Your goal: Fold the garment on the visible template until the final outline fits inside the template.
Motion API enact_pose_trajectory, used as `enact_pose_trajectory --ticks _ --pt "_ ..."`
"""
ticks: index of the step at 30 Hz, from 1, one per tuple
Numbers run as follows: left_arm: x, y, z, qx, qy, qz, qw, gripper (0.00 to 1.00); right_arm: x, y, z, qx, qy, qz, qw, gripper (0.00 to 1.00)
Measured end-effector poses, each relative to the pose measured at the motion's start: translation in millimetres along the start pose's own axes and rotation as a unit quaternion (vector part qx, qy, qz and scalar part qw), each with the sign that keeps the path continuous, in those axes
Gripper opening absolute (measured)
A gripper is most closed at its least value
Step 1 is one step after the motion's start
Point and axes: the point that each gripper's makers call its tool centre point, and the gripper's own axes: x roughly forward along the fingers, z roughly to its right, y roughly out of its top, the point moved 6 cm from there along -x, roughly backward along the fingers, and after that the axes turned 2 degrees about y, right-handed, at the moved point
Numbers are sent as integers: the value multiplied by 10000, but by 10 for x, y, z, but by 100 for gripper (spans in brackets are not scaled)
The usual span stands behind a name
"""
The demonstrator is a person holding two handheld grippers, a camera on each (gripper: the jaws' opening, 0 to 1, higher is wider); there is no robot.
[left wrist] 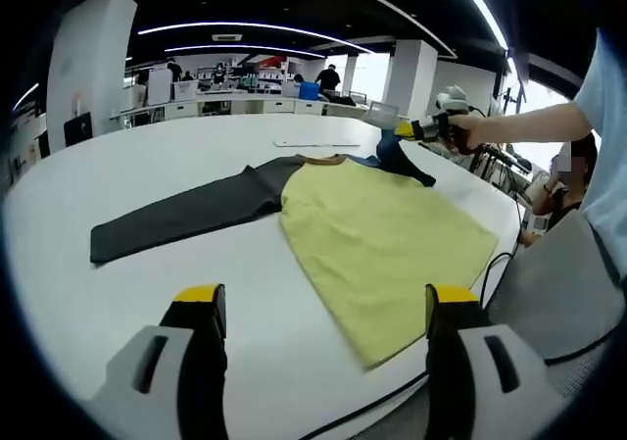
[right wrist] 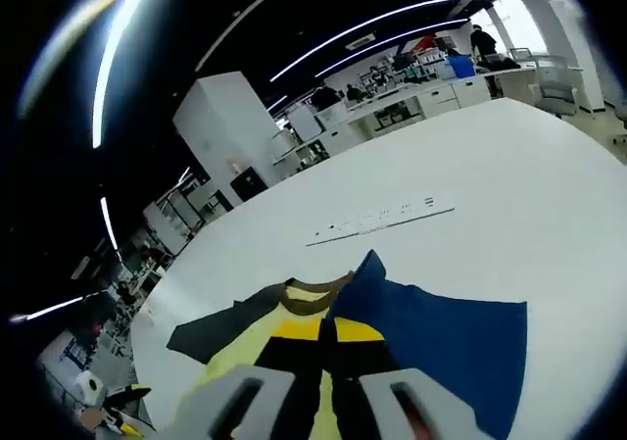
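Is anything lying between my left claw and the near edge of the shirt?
Nothing visible. Only bare white table lies between the open left claw and the yellow shirt. The right claw is at the far side, shut on the blue sleeve, away from that path.

I see the shirt (left wrist: pixel 377 234) lying flat on the white table (left wrist: pixel 147 175), yellow-green body, brown collar, one dark grey sleeve (left wrist: pixel 186 215) stretched straight out. Its other sleeve (right wrist: pixel 441 342), which shows blue, is lifted off the table and folded toward the collar.
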Motion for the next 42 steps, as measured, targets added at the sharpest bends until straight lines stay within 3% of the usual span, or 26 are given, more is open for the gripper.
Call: enact_pose_trajectory --ticks 10,18,31,42 --pt "11 -16 8 -52 -38 -22 10000 80 607 -178 -764 -117 660 -18 9977 0" --pt "18 -25 -10 -106 -18 -33 9999 79 985 -435 -1233 -529 983 -403 9929 0" --pt "26 -49 -24 -130 -34 -102 9999 78 1317 -851 -1275 -732 903 -970 9885 0" --pt "26 -69 -41 -125 -5 -166 9998 77 1459 -1051 -1269 -657 906 -1228 9861 0"
